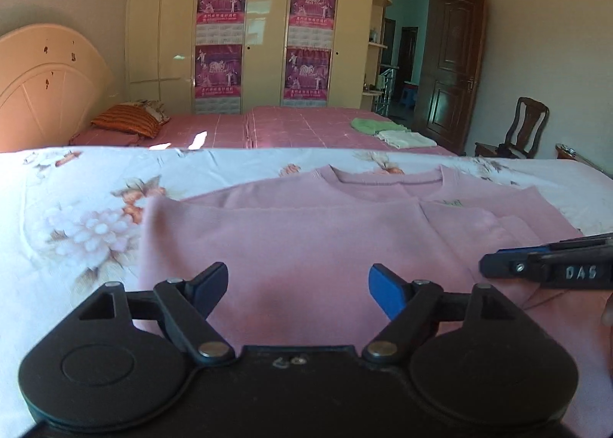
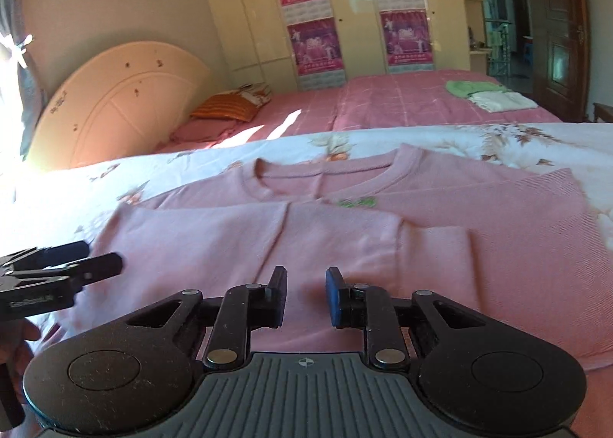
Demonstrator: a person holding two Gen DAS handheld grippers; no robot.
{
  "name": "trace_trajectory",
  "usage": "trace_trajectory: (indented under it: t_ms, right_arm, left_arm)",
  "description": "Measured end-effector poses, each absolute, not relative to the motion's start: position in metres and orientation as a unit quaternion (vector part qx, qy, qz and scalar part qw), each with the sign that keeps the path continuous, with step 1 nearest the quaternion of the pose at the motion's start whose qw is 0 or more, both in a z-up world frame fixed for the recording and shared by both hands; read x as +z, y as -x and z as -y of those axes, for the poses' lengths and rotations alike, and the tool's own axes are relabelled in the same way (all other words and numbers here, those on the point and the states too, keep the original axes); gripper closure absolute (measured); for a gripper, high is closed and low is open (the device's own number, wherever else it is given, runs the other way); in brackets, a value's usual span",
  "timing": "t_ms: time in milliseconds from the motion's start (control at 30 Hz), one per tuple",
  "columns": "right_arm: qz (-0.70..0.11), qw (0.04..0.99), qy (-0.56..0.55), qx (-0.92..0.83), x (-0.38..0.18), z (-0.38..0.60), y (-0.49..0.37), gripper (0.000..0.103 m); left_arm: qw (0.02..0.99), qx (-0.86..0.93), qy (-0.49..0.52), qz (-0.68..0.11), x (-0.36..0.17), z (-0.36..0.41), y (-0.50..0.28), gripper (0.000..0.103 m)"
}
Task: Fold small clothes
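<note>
Bedroom with a floral bedsheet (image 1: 76, 208) carrying a pink shirt (image 1: 306, 246), sleeves folded inward. Left claw (image 1: 298, 290) and right claw (image 2: 305, 296) hover open, empty, above its hem; uneven grips could skew the fold.

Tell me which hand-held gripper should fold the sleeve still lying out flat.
Right hand-held gripper, probably: the unfolded sleeve of the pink sweater lies on its side; the left hand-held gripper is over the already-folded side.

pink sweater (image 2: 345, 239) lies flat, sleeves folded in, on floral sheet (image 2: 383, 139).
</note>
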State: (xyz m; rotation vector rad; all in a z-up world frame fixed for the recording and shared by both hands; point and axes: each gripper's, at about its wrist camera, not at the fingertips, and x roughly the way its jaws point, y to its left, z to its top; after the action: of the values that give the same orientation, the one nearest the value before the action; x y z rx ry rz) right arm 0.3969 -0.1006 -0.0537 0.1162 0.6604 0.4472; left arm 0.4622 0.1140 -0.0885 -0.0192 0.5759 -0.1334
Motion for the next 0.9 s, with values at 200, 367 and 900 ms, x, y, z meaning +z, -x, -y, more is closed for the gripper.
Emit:
trace_trajectory:
  t_ms: [200, 367, 900]
  right_arm:
    - [-0.323, 0.930, -0.063, 0.162, -0.066, 0.137, -0.388, 0.083]
    - [-0.322, 0.928, -0.074, 0.173, -0.059, 0.155, -0.384, 0.091]
    - [-0.348, 0.909, -0.165, 0.160, -0.066, 0.209, -0.398, 0.062]
  left_arm:
    - [0.948, -0.006, 0.031, -0.318, -0.099, -0.139, -0.444, 0.025]
    - [0.946, -0.009, 0.032, -0.322, -0.099, -0.148, -0.434, 0.026]
    - [0.942, 0.014, 0.010, -0.334, -0.104, -0.123, -0.434, 0.017]
